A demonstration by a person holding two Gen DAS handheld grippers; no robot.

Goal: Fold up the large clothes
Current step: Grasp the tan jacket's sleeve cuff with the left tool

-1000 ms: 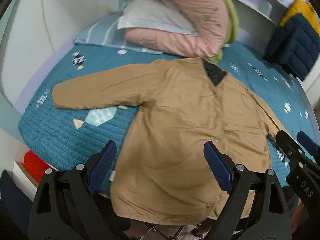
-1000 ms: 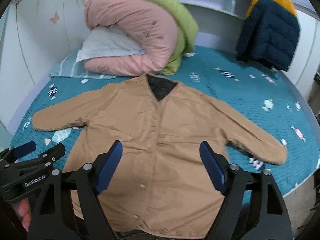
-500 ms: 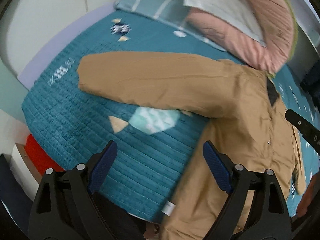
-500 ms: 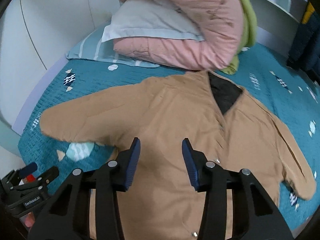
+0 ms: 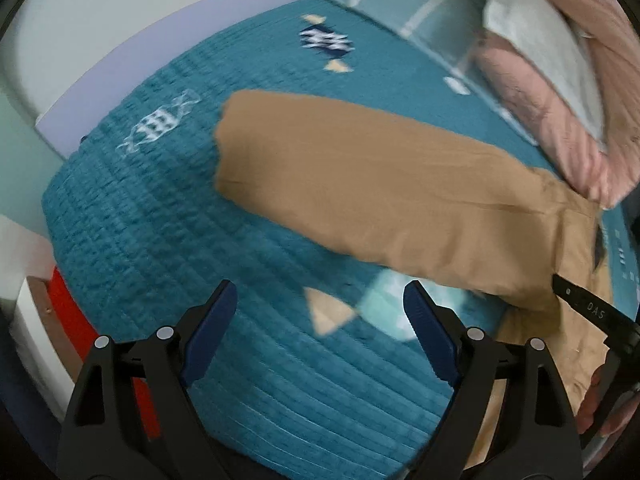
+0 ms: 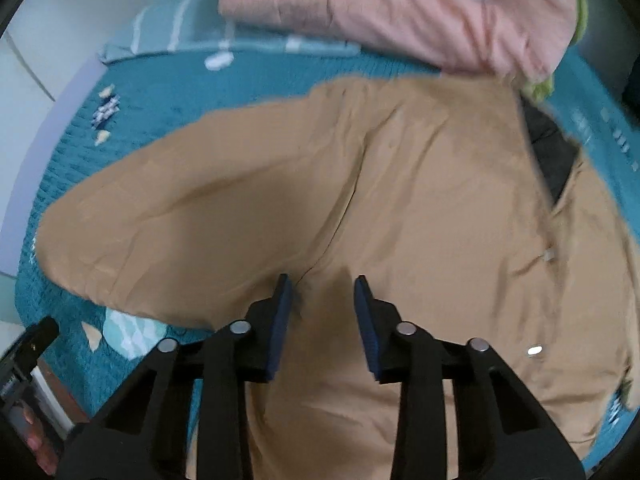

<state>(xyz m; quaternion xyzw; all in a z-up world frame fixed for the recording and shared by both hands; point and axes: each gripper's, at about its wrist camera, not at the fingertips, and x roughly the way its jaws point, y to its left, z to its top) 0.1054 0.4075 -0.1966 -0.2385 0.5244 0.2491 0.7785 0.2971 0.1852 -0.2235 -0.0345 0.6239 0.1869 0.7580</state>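
A tan coat lies spread flat on a teal bedspread, its dark lining showing at the collar. Its left sleeve stretches out towards the bed's left edge. My left gripper hangs open over bare bedspread just in front of that sleeve, holding nothing. My right gripper hovers over the coat's armpit seam with its jaws closing; a narrow gap remains and the pads press on nothing. The right gripper also shows at the right edge of the left wrist view.
A rolled pink duvet and a grey pillow lie at the head of the bed, close behind the coat's shoulder. A pale wall and the bed frame's edge bound the left side. Something red sits below the bed's corner.
Both grippers have moved left and sunk towards the coat's left sleeve and shoulder. The right gripper's jaws have narrowed from wide open. The coat has not moved.
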